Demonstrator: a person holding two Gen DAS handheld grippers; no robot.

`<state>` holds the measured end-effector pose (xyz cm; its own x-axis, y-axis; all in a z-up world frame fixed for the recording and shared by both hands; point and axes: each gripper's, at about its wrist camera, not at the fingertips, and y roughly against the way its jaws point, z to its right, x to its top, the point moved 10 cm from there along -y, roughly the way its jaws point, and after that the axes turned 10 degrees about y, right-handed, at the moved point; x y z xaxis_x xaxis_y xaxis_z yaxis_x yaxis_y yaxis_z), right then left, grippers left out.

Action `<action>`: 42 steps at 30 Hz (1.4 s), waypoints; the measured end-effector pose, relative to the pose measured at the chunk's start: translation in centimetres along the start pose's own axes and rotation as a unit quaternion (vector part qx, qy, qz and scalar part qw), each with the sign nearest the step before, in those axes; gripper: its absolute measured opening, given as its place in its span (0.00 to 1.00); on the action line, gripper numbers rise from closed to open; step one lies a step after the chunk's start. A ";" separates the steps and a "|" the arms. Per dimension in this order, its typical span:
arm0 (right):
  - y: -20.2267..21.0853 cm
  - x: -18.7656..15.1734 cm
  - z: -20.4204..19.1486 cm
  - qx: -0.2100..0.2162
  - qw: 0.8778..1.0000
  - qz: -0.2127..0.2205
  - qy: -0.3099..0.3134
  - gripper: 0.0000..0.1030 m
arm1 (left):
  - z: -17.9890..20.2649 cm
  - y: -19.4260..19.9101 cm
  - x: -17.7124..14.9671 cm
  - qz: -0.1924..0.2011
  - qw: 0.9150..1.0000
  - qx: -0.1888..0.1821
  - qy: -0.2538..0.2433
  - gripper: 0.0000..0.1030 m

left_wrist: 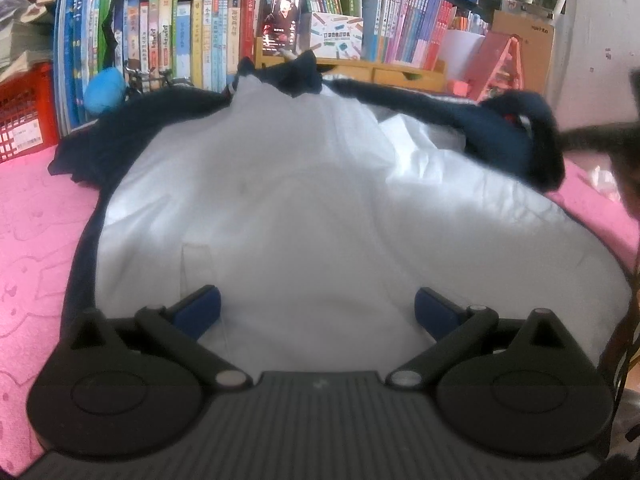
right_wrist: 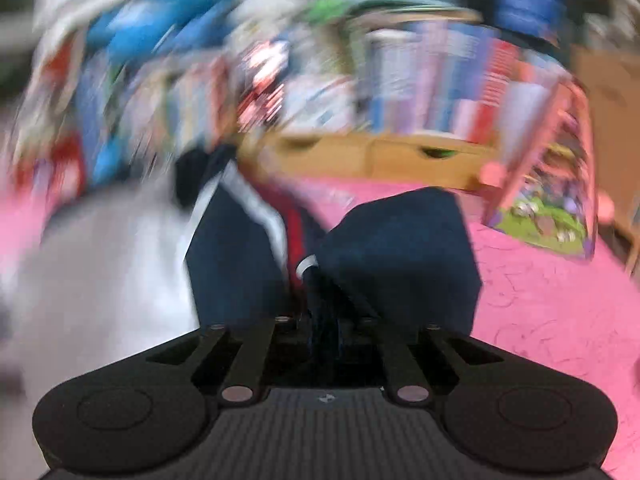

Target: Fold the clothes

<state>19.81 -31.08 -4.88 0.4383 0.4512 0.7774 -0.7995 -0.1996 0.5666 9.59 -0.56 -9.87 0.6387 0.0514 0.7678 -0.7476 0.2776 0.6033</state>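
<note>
Bookshelves packed with upright books fill the back of the scene, with a red crate at the far left, a cardboard box at the far right and a low wooden drawer unit in the middle. In front of them a pink textured cover is spread over the surface that carries everything. On it lies a jacket, opened out so its pale grey-white lining faces up, with dark navy cloth showing along its edges, at the collar against the shelves and in the sleeves to either side. The left gripper hovers low over the near part of the lining, its blue-padded fingers spread wide apart with nothing between them. At the jacket's right side, the right gripper has its fingers drawn close together, pinching a bunched fold of the navy sleeve, which lifts off the cover; a white and red stripe runs along the cloth beside it. The right wrist view is heavily smeared by motion, so the shelves behind appear only as streaks of colour.
</note>
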 end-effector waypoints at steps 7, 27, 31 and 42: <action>4.1 -2.3 3.9 -0.014 0.996 -0.002 -0.091 0.60 | 0.1 0.1 -0.1 0.000 1.000 0.004 -0.001 1.00; -11.6 3.8 9.0 -0.071 0.969 -0.220 -0.081 0.08 | 0.0 0.1 -0.1 0.001 1.000 0.023 -0.006 1.00; -4.7 10.5 15.3 -0.176 0.975 -0.060 -0.123 0.08 | -0.1 0.2 0.0 0.000 1.000 0.023 -0.007 1.00; 5.0 -0.5 30.9 -0.315 0.909 0.001 -0.273 0.60 | -0.1 0.2 0.0 0.000 1.000 0.023 -0.008 1.00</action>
<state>28.26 -59.14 6.06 0.4386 -0.0810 0.8950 -0.8016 0.4150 0.4304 9.47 -0.43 -9.74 0.6368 0.0367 0.7702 -0.7548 0.2339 0.6129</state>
